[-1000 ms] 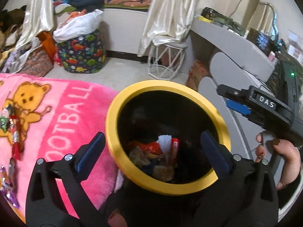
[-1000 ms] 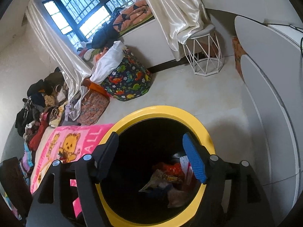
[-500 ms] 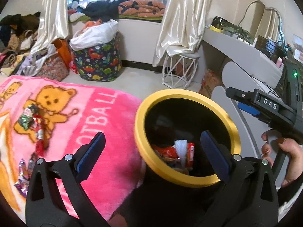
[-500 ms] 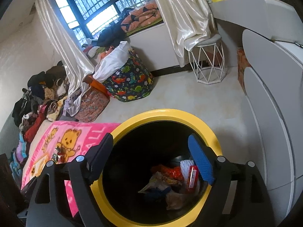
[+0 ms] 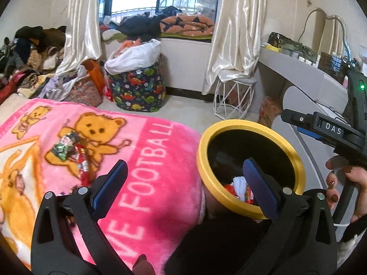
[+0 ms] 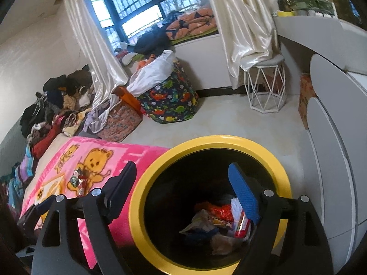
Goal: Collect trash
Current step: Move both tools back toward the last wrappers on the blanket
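Both of my hand-held grippers are empty, with their jaws spread wide. My left hand-held gripper [image 5: 182, 183] hangs over the edge of the pink blanket [image 5: 146, 183], one finger above the fleece and the other above the near rim of the yellow-rimmed bin [image 5: 229, 202]. My right hand-held gripper [image 6: 183, 188] straddles that same bin [image 6: 206, 141] from higher up; its jaws have just been opening and nothing lies between them. Down in the bin, past the blue pad, the dropped trash [image 6: 218, 217] lies in a heap: red and white wrappers and crumpled paper. More wrappers [image 5: 73, 153] lie on the blanket's bear print, beyond and to the left of my left fingers, apart from both grippers. My right hand [image 5: 346, 188] shows at the left view's edge, gripping its handle. Farther off stand a dinosaur-print basket [image 5: 137, 89] and a white wire stool [image 6: 263, 87].
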A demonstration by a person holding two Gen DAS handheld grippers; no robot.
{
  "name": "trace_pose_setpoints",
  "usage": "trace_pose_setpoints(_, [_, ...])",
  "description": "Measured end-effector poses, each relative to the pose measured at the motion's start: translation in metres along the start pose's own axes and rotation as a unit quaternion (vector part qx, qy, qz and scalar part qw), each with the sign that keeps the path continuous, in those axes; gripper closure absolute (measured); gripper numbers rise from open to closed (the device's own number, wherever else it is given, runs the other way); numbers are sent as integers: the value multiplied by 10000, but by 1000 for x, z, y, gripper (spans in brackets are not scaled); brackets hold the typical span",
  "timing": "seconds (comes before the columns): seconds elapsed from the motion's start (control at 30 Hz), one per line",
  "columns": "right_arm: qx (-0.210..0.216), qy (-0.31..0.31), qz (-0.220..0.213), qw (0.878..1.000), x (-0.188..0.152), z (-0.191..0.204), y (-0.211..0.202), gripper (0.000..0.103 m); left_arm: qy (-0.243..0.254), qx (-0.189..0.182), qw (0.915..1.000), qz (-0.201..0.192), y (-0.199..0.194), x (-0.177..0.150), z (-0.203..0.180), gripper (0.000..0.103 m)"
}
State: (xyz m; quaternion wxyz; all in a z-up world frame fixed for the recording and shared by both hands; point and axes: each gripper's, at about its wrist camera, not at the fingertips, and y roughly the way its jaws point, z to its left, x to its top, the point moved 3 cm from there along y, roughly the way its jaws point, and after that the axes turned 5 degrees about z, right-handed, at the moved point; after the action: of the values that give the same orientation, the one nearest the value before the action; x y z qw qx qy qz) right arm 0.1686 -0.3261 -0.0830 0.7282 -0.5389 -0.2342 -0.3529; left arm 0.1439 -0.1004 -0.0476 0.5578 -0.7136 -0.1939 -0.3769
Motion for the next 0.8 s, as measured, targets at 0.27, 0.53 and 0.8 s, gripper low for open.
trace_pose_setpoints(0.27, [269, -361, 87, 9989, -6, 38, 3, 23, -172, 216, 9995, -170, -17, -2, 25, 10])
trace_pose_setpoints(0.53, [456, -745, 244, 9959, -19, 75, 8, 23, -405, 455, 9976, -336, -34, -3, 56, 10])
trace_pose_setpoints(0.8, [643, -1107, 363, 9911, -29, 109, 13, 23, -632, 648, 9949, -437, -46, -5, 85, 10])
